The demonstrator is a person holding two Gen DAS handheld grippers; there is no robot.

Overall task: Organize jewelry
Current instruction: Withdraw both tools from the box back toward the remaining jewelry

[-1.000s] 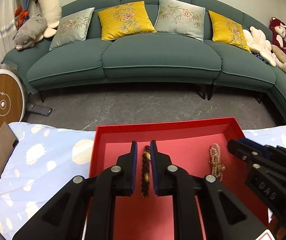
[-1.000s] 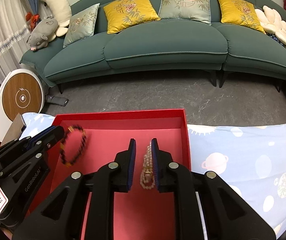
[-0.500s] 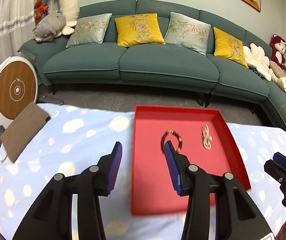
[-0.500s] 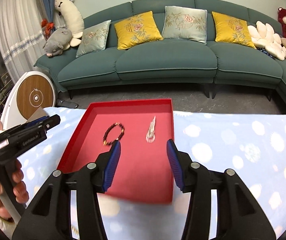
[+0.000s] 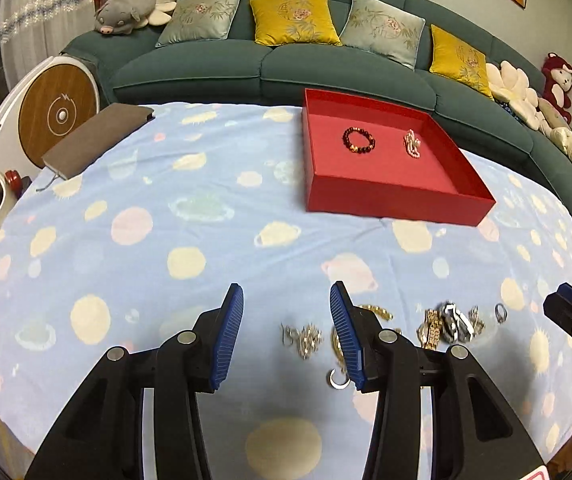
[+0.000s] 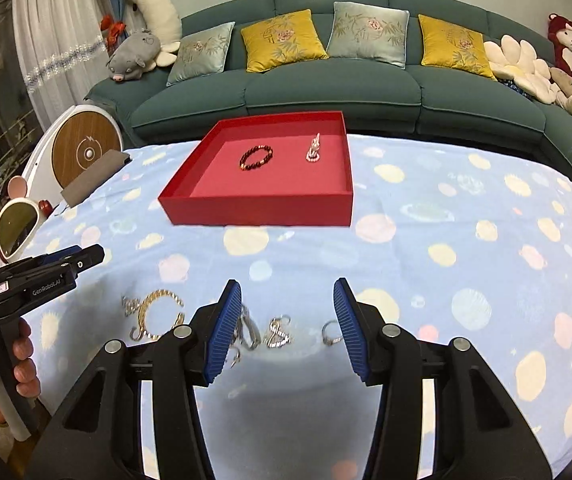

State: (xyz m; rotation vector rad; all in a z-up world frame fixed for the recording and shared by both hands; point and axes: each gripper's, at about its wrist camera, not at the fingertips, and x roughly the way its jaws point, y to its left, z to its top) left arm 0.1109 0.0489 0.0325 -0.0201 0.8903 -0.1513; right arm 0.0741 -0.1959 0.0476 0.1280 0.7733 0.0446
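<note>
both tools hung spread and empty over the near jewelry: left gripper (image 5: pixel 286 330) framing a silver chain (image 5: pixel 302 336), right gripper (image 6: pixel 288 330) around silver earrings (image 6: pixel 277 332), likely lined up for picks; dark bead bracelet (image 5: pixel 358 140) and pearl bracelet (image 5: pixel 412 144) lay in the far red tray (image 5: pixel 398 196).

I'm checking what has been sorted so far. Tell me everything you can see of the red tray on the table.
The shallow square red tray looks like stiff card, with low upright walls and a paler pinkish-red floor. It sits flat on the blue planet-print cloth, at the far side near the teal sofa. Inside, apart from each other, lie a dark beaded bracelet and a pale pearl-like strand, both toward the back. No gripper touches it.
</note>
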